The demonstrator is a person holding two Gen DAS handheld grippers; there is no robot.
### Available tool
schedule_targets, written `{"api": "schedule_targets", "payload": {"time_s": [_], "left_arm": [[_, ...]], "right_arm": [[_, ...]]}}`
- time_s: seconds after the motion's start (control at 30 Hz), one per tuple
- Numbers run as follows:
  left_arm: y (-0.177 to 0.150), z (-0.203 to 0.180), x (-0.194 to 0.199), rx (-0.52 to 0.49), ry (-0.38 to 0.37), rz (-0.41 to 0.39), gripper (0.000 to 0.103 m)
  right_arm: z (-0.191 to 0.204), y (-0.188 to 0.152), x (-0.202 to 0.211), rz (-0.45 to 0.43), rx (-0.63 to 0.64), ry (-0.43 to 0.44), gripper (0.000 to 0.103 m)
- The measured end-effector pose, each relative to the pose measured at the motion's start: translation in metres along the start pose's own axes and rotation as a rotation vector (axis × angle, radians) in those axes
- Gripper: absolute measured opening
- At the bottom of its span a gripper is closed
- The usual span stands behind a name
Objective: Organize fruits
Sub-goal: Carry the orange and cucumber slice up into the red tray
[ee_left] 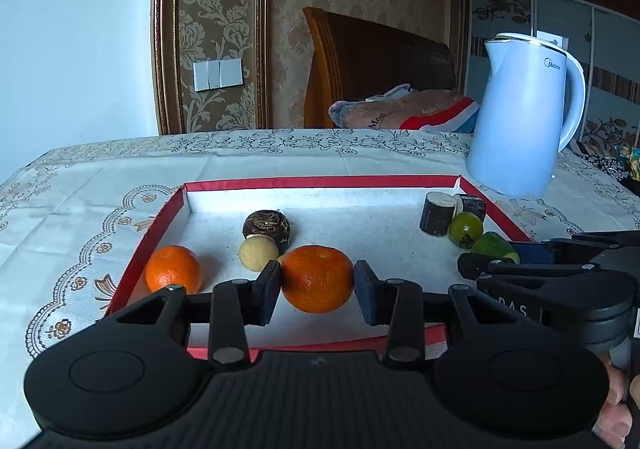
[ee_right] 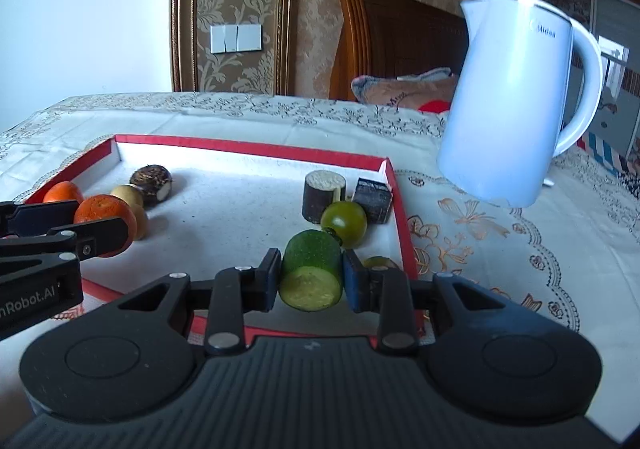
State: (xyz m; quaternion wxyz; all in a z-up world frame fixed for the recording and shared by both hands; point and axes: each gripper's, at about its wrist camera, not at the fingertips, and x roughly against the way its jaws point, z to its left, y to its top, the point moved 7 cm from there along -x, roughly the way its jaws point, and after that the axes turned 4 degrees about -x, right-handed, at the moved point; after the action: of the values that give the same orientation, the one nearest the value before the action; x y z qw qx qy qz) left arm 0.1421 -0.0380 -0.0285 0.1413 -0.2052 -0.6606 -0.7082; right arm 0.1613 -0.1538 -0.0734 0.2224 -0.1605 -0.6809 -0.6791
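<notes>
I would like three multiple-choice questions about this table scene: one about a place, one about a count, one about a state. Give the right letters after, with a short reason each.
1. Where does the white kettle stand?
A. inside the red tray
B. on the tablecloth beyond the tray's far right corner
C. on the bed

2. How many oranges are in view?
A. one
B. two
C. four

3. What are the right tongs doing?
A. gripping a cut green cucumber piece
B. standing open over nothing
C. gripping the kettle handle

Answers:
1 B: the kettle stands outside the red tray, on the tablecloth.
2 B: one orange sits between the left tongs, another orange lies by the tray's left wall.
3 A: both pads press the cucumber piece.
</notes>
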Motion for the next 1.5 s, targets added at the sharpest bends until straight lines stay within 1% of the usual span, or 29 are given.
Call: {"api": "schedule_targets", "payload": {"time_s": [0.07,0.23,0.37,0.47,0.57,0.7,0.83,1.17,1.3,1.4,1.43,1.47,1.5], "left_arm": [[0.001,-0.001,-0.007,0.008,-0.003,0.014,0.039],[0.007,-0.005,-0.017,0.028,-0.003,-0.006,0.039],[0.012,-0.008,-0.024,0.013,0.035,-0.026,0.039],[0.016,-0.009,-0.03,0.022,0.032,-0.024,0.039],[0.018,-0.01,-0.036,0.013,0.045,-0.027,0.039],[0.017,-0.01,-0.044,0.007,0.071,-0.002,0.04],[0.011,-0.006,-0.049,0.032,0.06,0.034,0.04],[0.01,-0.007,-0.047,0.024,0.063,0.031,0.04],[0.009,-0.006,-0.047,0.035,0.054,0.033,0.041],[0.009,-0.003,-0.045,0.048,0.065,0.029,0.043],[0.008,-0.002,-0.044,0.049,0.076,0.029,0.046],[0.008,0.0,-0.044,0.051,0.085,0.03,0.049],[0.007,0.002,-0.044,0.057,0.09,0.036,0.056]], "right_arm": [[0.0,0.001,-0.002,-0.001,0.0,-0.004,0.03],[0.002,0.002,-0.012,0.017,-0.002,0.005,0.03],[0.001,0.002,-0.021,0.029,-0.002,-0.009,0.03],[0.0,0.005,-0.026,0.029,-0.011,-0.011,0.03],[0.0,0.006,-0.03,0.03,-0.009,-0.018,0.03],[0.0,0.007,-0.032,0.027,-0.012,-0.023,0.03],[-0.001,0.006,-0.032,0.029,-0.021,-0.017,0.03],[0.002,0.004,-0.032,0.035,-0.012,-0.018,0.03],[0.003,0.003,-0.031,0.038,-0.009,-0.017,0.03],[0.001,0.003,-0.031,0.039,-0.016,-0.012,0.03],[0.001,0.003,-0.03,0.037,-0.016,-0.011,0.031],[0.001,0.003,-0.029,0.036,-0.015,-0.009,0.034],[0.002,0.003,-0.028,0.037,-0.017,-0.001,0.037]]}}
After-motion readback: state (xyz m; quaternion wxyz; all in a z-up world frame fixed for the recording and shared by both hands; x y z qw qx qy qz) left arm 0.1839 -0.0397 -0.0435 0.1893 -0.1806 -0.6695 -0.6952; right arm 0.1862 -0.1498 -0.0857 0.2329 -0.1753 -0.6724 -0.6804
